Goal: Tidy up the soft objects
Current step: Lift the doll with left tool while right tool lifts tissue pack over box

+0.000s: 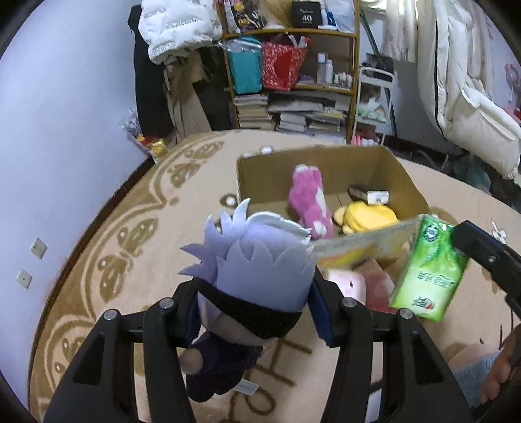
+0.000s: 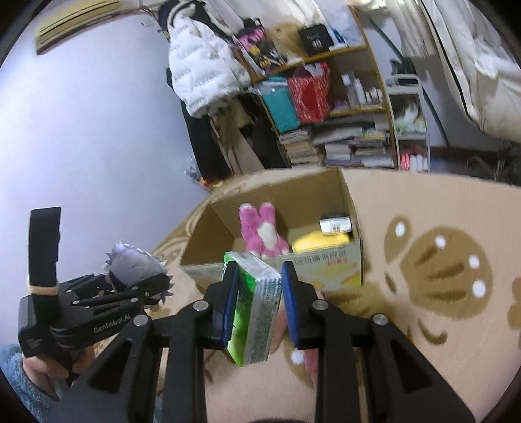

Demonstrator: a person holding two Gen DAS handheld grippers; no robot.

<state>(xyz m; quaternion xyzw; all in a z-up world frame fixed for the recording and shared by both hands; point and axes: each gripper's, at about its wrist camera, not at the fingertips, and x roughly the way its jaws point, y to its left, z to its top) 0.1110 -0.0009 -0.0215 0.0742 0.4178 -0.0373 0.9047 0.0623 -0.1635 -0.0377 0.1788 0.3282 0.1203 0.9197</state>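
My left gripper (image 1: 254,309) is shut on a plush doll (image 1: 257,276) with pale purple spiky hair and a black blindfold, held above the carpet in front of an open cardboard box (image 1: 403,182). My right gripper (image 2: 259,302) is shut on a green tissue pack (image 2: 257,312), held just before the box's near wall (image 2: 325,270). The same pack (image 1: 426,276) shows at right in the left wrist view. Inside the box lie a pink plush rabbit (image 2: 262,231), a yellow plush (image 2: 320,244) and a small labelled block (image 2: 335,224). A pink plush (image 1: 348,283) lies on the carpet by the box.
A beige patterned carpet (image 2: 439,266) covers the floor. A shelf (image 1: 293,81) with bags, books and bottles stands behind the box. White jackets (image 1: 179,29) hang at the back and at right. The wall (image 1: 65,130) is close on the left.
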